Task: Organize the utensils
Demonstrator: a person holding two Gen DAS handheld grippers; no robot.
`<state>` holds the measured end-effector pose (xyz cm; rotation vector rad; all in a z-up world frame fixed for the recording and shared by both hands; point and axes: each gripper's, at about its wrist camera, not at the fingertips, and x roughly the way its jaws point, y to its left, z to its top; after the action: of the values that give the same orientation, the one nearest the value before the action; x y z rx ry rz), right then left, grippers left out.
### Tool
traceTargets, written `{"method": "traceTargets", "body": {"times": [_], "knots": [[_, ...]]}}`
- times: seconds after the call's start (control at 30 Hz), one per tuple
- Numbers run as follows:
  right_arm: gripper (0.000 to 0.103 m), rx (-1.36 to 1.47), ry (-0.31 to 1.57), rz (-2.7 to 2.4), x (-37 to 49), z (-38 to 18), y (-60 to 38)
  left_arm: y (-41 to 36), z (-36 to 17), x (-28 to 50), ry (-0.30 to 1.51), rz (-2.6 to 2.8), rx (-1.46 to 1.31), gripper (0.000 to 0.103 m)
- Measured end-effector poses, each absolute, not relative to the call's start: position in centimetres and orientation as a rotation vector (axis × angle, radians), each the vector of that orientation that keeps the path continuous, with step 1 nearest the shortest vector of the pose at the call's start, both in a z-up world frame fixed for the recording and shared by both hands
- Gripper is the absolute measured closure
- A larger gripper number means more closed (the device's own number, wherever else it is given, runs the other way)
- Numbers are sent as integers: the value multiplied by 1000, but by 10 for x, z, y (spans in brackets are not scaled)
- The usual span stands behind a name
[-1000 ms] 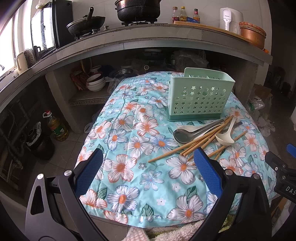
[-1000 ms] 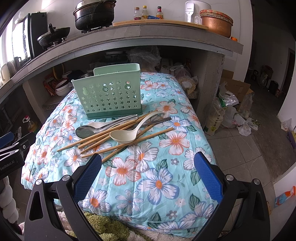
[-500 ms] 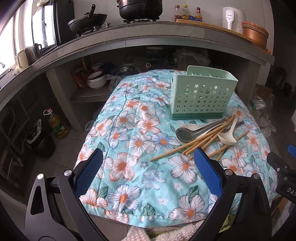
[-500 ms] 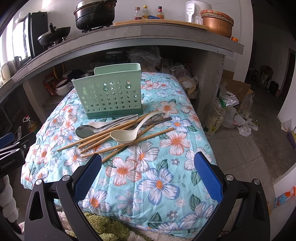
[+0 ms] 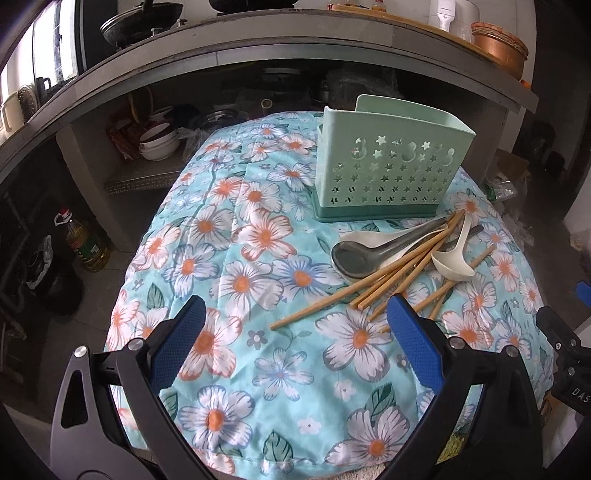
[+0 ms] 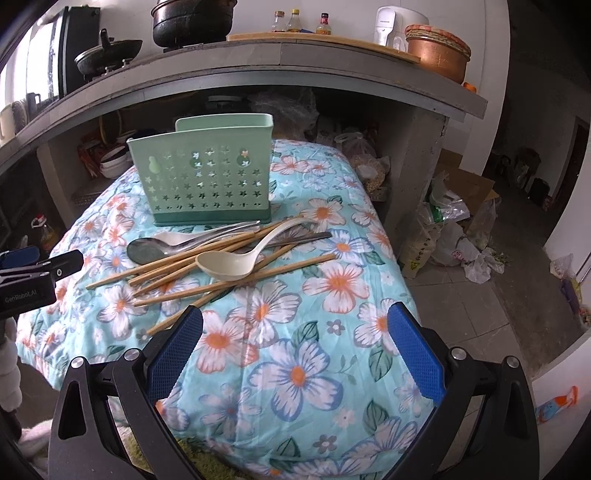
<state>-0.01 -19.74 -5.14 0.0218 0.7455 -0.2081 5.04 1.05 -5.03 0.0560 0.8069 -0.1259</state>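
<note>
A mint-green perforated utensil holder (image 5: 388, 173) stands upright on the flower-print cloth (image 5: 258, 266); it also shows in the right wrist view (image 6: 207, 181). In front of it lies a loose pile: several wooden chopsticks (image 5: 373, 280), a dark metal spoon (image 5: 351, 254), a cream ladle (image 5: 452, 262). In the right wrist view the chopsticks (image 6: 207, 258), ladle (image 6: 229, 262) and metal spoon (image 6: 147, 251) lie just beyond my right gripper. My left gripper (image 5: 295, 339) is open and empty, near the chopstick tips. My right gripper (image 6: 295, 343) is open and empty, hovering over the cloth.
A grey concrete counter (image 6: 258, 62) overhangs the back, carrying pots (image 6: 192, 18), bottles and a copper bowl (image 6: 439, 51). Bowls (image 5: 159, 140) sit on a shelf under it. An oil bottle (image 5: 85, 240) stands on the floor at left. Bags and a cardboard box (image 6: 454, 206) lie at right.
The left gripper has moved forward and tilted down toward the utensil pile, which looms larger. The right gripper has edged closer to the pile. Nothing on the cloth has moved.
</note>
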Motion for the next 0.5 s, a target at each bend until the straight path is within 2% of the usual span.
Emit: {"method": "traceTargets", "body": {"times": [0.37,0.5], "knots": [[5,78,762,-290,34,-65,-206,5,-61,105,781,-311,22,9],[5,85,810,-298,50,-76,-202,5,-69,119,815,-410,21,29]]}}
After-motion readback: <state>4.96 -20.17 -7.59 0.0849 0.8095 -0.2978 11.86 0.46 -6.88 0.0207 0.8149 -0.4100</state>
